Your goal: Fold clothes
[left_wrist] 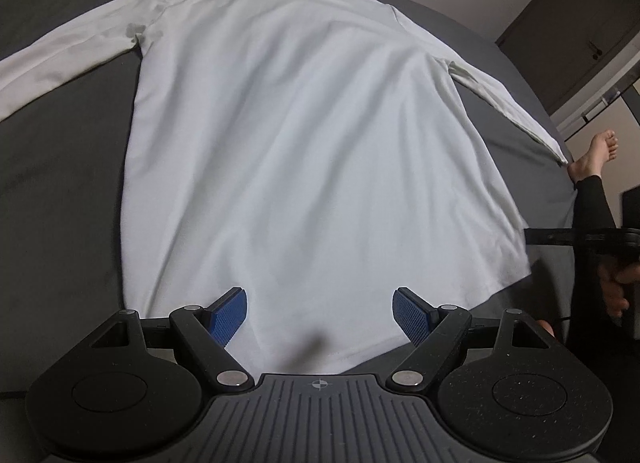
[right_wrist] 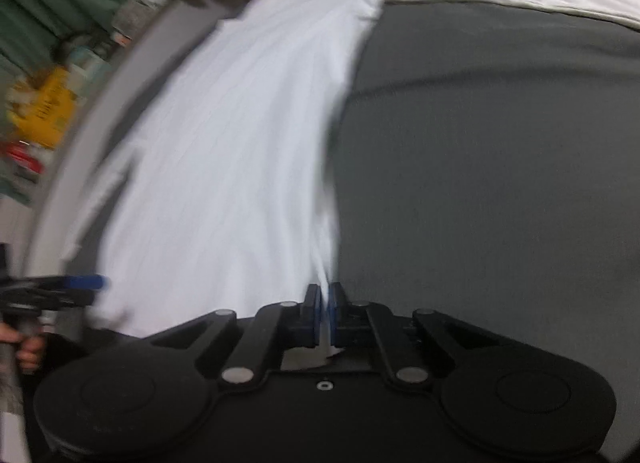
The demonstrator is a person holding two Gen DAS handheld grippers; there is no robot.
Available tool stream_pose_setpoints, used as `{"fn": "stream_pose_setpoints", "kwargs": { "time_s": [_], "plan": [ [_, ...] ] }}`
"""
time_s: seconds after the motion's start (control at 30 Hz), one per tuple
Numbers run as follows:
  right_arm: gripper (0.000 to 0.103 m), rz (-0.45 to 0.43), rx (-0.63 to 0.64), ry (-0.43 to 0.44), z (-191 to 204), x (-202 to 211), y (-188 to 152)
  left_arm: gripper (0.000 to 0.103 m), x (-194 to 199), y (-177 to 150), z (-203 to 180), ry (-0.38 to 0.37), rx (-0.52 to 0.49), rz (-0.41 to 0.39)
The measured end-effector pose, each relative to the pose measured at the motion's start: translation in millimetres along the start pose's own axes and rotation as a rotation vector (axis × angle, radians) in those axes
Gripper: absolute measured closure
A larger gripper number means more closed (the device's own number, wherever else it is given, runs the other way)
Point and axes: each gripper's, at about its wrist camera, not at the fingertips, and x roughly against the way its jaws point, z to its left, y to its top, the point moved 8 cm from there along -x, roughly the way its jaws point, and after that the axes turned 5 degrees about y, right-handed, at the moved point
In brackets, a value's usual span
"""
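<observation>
White long-sleeved shirt (left_wrist: 304,135), spread flat mid-bed on grey bed cover (left_wrist: 68,191); right gripper (right_wrist: 325,315) clenched on hem corner, left gripper (left_wrist: 318,313) released over hem edge; first fold starting; next, left must pinch hem.

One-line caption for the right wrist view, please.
Right gripper shut on the side edge of the white long-sleeved shirt, spread flat on the grey bed cover.

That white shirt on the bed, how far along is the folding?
Barely begun. Done: the white shirt lies spread flat on the grey bed, sleeves out. In hand: the right gripper has pinched the shirt's side edge near the hem; the left gripper hovers open over the hem. Left: every fold.
</observation>
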Motion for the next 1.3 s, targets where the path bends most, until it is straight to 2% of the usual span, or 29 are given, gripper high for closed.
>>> {"fn": "stream_pose_setpoints", "kwargs": {
  "time_s": [0.1, 0.2, 0.37, 0.5, 0.57, 0.7, 0.93, 1.0, 1.03, 1.07, 1.17, 1.3],
  "plan": [
    [0.098, -0.052, 0.122, 0.026, 42.4, 0.7, 1.2, 0.022, 2.7, 6.5, -15.7, -0.065, 0.002, -0.045],
    [0.098, -0.049, 0.247, 0.005, 71.5, -17.1, -5.8, 0.022, 1.7, 13.8, -32.7, -0.100, 0.000, -0.067],
    [0.088, 0.017, 0.359, -0.050, 80.5, -43.8, -29.3, 0.022, 0.4, 14.5, -39.9, -0.110, 0.005, -0.074],
    [0.083, -0.007, 0.353, -0.046, 77.2, -26.2, -34.5, 0.022, -2.4, 8.3, -34.4, -0.106, 0.015, -0.062],
    [0.079, -0.033, 0.338, -0.064, 74.2, -14.4, -29.4, 0.022, -3.3, 4.6, -31.1, -0.100, 0.014, -0.062],
    [0.079, -0.068, 0.314, -0.111, 72.3, -3.9, -22.0, 0.022, -3.7, 0.8, -29.2, -0.089, -0.001, -0.072],
    [0.077, -0.036, 0.291, -0.102, 88.8, -29.8, -18.9, 0.022, -1.9, -1.8, -27.0, -0.072, -0.033, -0.081],
    [0.077, -0.035, 0.305, -0.138, 91.7, -39.0, -17.6, 0.022, -1.1, -2.6, -25.3, -0.058, -0.053, -0.083],
    [0.080, -0.031, 0.317, -0.160, 90.0, -42.7, -17.1, 0.022, -0.8, -3.0, -24.1, -0.049, -0.066, -0.084],
    [0.101, -0.024, 0.329, -0.181, 87.6, -46.0, -16.6, 0.022, -0.2, -3.6, -22.1, -0.041, -0.077, -0.084],
    [0.099, -0.022, 0.341, -0.224, 75.2, -38.4, -14.9, 0.022, 1.1, -3.3, -17.4, -0.009, -0.120, -0.079],
    [0.099, -0.080, 0.255, -0.274, 46.3, 14.5, -9.9, 0.022, 2.5, -2.5, -8.5, 0.060, -0.181, -0.065]
  ]
}}
